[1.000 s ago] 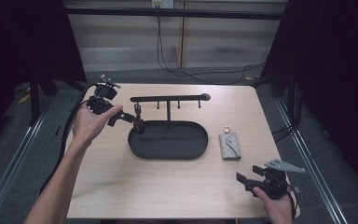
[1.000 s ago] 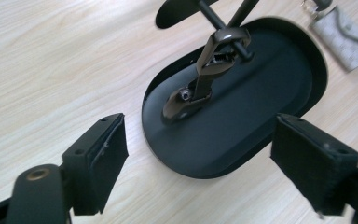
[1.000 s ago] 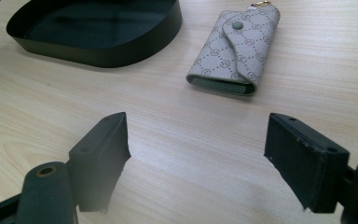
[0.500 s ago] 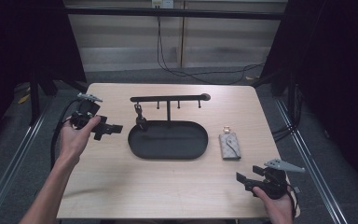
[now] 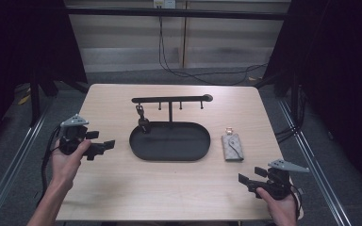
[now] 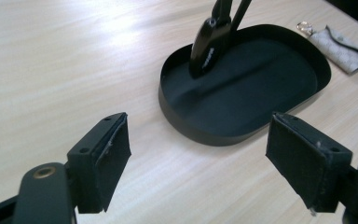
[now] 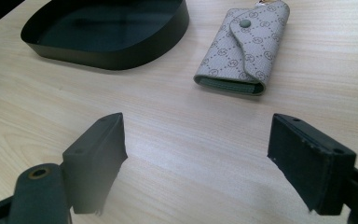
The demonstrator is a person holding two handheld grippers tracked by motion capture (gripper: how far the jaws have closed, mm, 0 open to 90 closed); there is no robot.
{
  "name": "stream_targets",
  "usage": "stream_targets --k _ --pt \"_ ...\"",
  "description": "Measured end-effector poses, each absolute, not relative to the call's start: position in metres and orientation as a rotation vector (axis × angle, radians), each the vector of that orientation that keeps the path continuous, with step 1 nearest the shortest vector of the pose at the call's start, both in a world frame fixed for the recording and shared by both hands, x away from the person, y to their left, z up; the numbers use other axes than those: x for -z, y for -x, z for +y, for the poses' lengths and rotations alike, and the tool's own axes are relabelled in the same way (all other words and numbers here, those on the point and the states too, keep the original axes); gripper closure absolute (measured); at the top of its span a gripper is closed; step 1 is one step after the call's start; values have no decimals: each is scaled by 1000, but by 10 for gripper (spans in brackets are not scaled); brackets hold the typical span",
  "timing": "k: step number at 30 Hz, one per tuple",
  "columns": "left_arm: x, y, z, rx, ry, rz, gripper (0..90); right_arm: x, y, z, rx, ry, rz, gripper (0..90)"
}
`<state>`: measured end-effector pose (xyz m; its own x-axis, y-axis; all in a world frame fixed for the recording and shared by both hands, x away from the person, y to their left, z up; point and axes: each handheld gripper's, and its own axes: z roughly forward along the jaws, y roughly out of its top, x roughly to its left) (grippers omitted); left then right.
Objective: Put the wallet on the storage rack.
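Wooden table, black tray with hanging key fob (key pouch beside), both grippers' fingers wide, empty.

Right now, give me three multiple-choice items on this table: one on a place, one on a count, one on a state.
1. Where does the key pouch lie?
A. inside the tray
B. on the table, right of the tray
C. on the rack's hooks

2. How many things hang from the rack?
A. one
B. three
C. none

3. How stands the right gripper?
A. shut on the pouch
B. shut on nothing
C. open and holding nothing

Answers:
1. B, it rests on bare wood beside the black tray.
2. A, a single dark key fob dangles at the left.
3. C, its jaws stand wide apart over the wood, and have just been opening.
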<state>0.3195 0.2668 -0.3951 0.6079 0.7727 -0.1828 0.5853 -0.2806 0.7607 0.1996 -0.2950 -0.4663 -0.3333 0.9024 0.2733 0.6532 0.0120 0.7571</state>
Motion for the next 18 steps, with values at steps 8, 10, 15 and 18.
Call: stream_targets --k 8,10,15,18 --pt "406 -291 270 -312 -1994 1040 249 465 -211 -292 -1203 -1632 2045 213" --pt "409 -283 268 -324 -1992 1025 249 465 -214 -291 -1197 -1634 2065 213" --pt "409 -267 267 -282 -1978 975 248 458 -223 -291 -1217 -1647 2049 232" --pt "415 -256 269 -301 -1950 1005 248 449 -228 -292 -1239 -1655 2024 244"
